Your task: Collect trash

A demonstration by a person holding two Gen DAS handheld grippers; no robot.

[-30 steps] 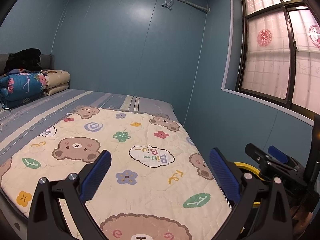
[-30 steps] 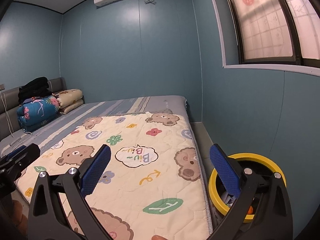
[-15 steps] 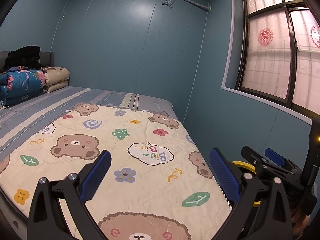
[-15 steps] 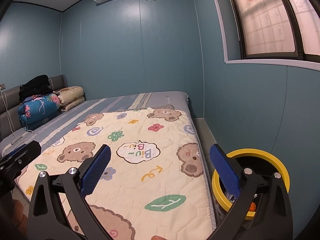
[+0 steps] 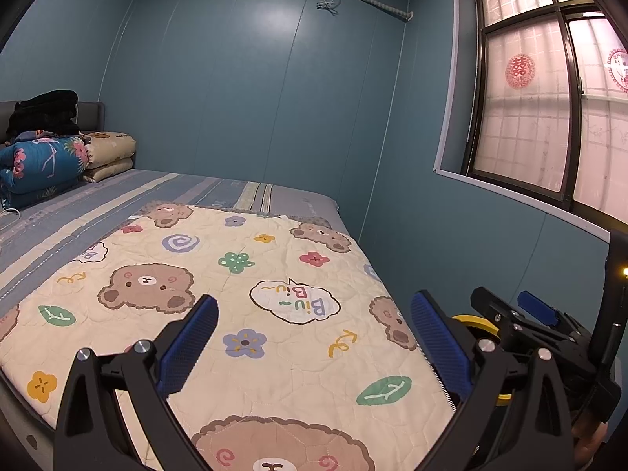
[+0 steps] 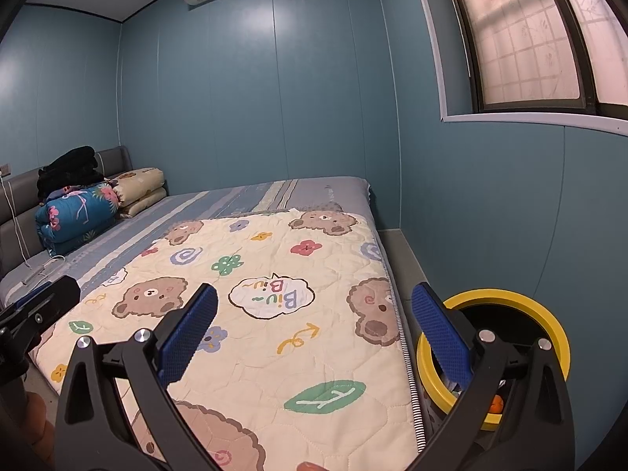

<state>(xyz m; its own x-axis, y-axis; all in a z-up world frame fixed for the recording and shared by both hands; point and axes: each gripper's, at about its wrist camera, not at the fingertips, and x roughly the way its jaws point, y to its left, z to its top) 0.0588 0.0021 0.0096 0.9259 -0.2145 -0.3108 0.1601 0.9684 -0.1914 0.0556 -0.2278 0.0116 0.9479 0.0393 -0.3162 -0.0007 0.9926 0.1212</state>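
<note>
A yellow-rimmed black trash bin [image 6: 510, 302] stands on the floor between the bed's right side and the wall; a small orange piece [image 6: 496, 403] lies inside it. In the left wrist view only a bit of its rim [image 5: 469, 324] shows. My left gripper [image 5: 314, 337] is open and empty above the foot of the bear-patterned quilt [image 5: 243, 298]. My right gripper [image 6: 314, 333] is open and empty over the quilt [image 6: 274, 314], its right finger in front of the bin. The right gripper also shows in the left wrist view [image 5: 533, 325]. No loose trash shows on the bed.
Folded bedding [image 5: 43, 161] and dark clothes [image 5: 43, 112] are stacked at the headboard. A white cable [image 6: 39, 271] lies on the striped sheet. A blue wall and window [image 5: 549, 110] stand close on the right. A narrow floor strip [image 6: 400, 247] runs beside the bed.
Both grippers have risen and tilted slightly, so the bed and bin sit a little lower in view. Both stay open and empty.
</note>
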